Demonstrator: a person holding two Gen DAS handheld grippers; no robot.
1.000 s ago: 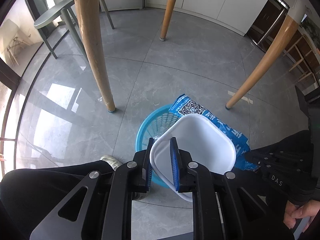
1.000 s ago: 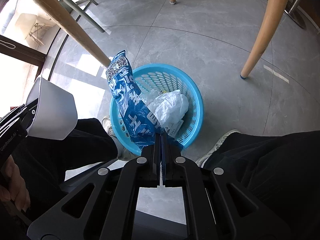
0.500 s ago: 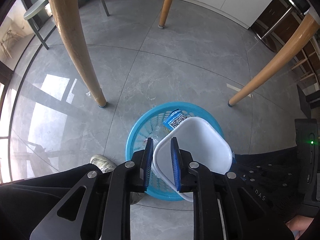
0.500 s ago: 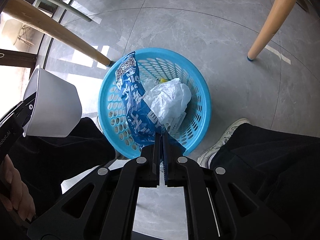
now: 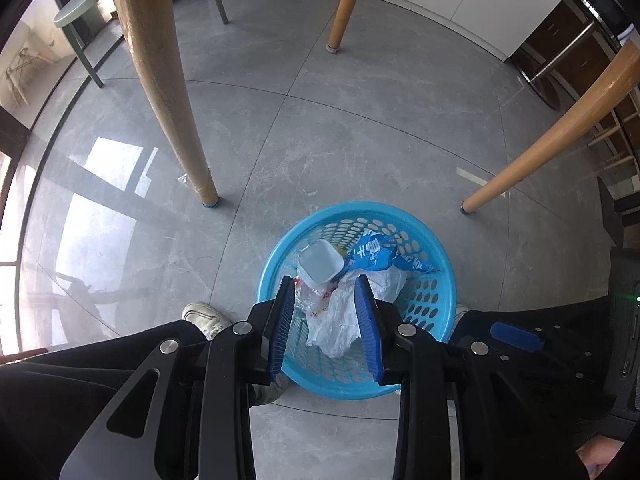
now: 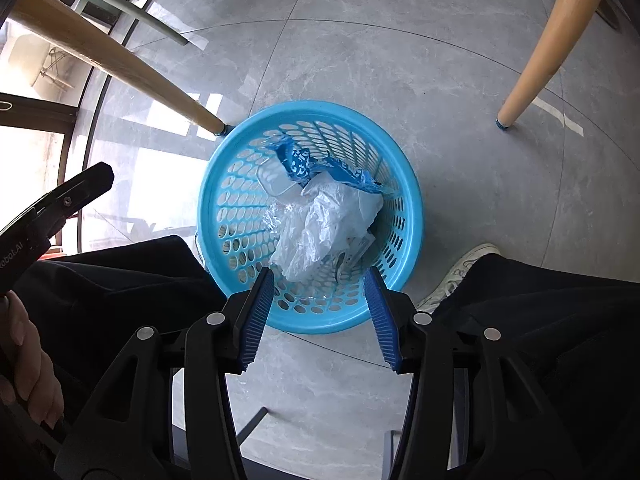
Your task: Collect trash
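Both grippers hang over the basket with fingers spread wide and nothing between them. In the left wrist view the left gripper sits in the lower centre of the frame, and the trash lies just ahead of and below its fingers: a white tub at the basket's upper left, a blue wrapper to its right with its long axis running left to right, and a crumpled white bag straight between the fingers. In the right wrist view the right gripper hovers at the basket's near rim, the bag just beyond its fingers.

All the trash in view lies inside the basket; the floor around it shows none, bar a small scrap by the table leg at centre left, too small to identify. That scrap lies nearer the left gripper. The table legs and the person's knees crowd the basket on either side, so any reach outward must pass between them.
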